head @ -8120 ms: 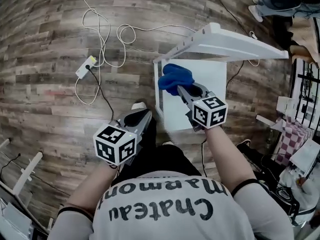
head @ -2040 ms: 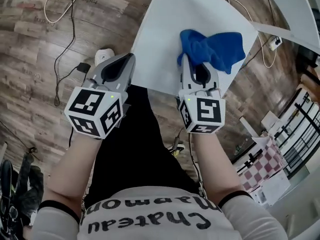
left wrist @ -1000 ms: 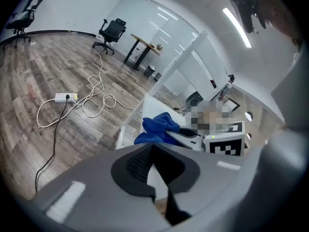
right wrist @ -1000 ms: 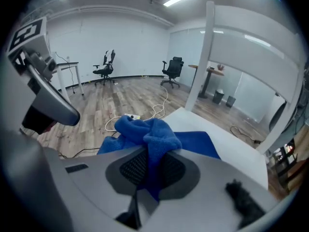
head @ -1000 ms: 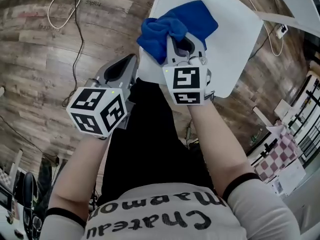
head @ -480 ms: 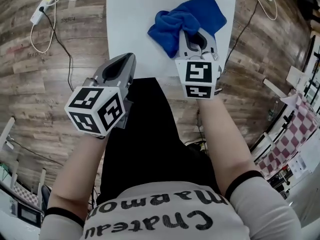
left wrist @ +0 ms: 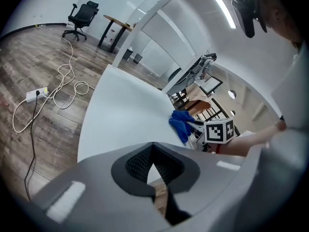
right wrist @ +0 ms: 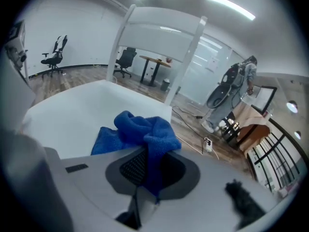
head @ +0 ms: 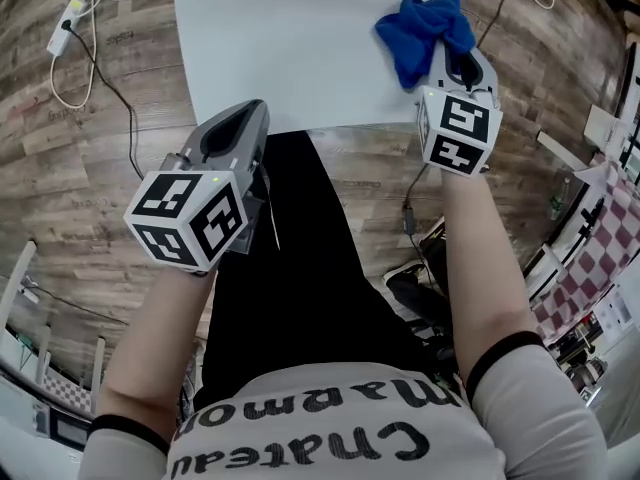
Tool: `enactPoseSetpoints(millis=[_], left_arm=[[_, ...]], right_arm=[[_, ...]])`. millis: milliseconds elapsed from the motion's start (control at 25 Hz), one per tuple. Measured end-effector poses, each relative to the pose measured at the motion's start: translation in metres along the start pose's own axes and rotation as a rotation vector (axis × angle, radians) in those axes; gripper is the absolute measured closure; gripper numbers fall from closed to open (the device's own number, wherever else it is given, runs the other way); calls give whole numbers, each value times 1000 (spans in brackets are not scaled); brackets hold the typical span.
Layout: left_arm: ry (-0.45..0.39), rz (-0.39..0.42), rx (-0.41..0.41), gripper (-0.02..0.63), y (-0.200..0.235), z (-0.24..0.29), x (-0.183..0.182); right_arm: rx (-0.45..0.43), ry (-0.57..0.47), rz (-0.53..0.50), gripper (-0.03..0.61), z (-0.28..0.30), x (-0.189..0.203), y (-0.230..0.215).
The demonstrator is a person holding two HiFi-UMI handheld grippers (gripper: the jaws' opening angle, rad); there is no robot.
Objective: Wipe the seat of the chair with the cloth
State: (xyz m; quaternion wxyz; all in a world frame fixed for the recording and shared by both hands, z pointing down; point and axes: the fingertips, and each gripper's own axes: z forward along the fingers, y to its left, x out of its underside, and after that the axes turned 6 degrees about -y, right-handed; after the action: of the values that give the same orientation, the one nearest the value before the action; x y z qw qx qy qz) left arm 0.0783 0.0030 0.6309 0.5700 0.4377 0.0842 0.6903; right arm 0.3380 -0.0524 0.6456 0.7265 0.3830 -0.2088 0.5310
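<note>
Now my right gripper (head: 452, 56) pinches the cloth (head: 418, 26) on the seat (head: 300, 38), right edge, mid-wipe; my left gripper (head: 240, 128) hangs closed, empty. Next, probably 1 sweep leftward.

Head view: seat (head: 300, 38) was cut by the top edge, far side unseen. Cloth (head: 415, 28) lay partly under the right gripper (head: 450, 63), tips buried in the folds. Power strip (head: 68, 15) and its cable (head: 95, 58) ran off top-left. Left gripper view: left gripper (left wrist: 153, 149) body covered the seat's near edge. Right gripper view: cloth's lower end vanished btwn the pads. Items on the far desk (right wrist: 154, 62) were too small to ID. Upright grey shape (right wrist: 231, 88) at right was too blurred to tell.
</note>
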Motion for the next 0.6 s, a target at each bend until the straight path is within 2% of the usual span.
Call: enactPoseSetpoints(millis=[120, 200, 280, 360, 440, 520, 600], left_arm=[[5, -4, -7, 604, 1, -5, 11], [3, -12, -10, 604, 2, -10, 16], [0, -16, -10, 604, 3, -16, 19], [-7, -20, -11, 604, 7, -24, 21], [-16, -28, -18, 604, 14, -33, 22], [-29, -33, -33, 604, 23, -43, 21], [-50, -42, -53, 604, 30, -52, 20]], right_arm=[[40, 13, -13, 525, -5, 10, -16], [71, 57, -28, 525, -7, 18, -28], [129, 134, 27, 525, -13, 30, -46], [171, 148, 68, 525, -25, 28, -57], [119, 60, 50, 525, -39, 3, -39], [-12, -16, 38, 525, -47, -24, 8], [-139, -28, 41, 525, -50, -36, 64]])
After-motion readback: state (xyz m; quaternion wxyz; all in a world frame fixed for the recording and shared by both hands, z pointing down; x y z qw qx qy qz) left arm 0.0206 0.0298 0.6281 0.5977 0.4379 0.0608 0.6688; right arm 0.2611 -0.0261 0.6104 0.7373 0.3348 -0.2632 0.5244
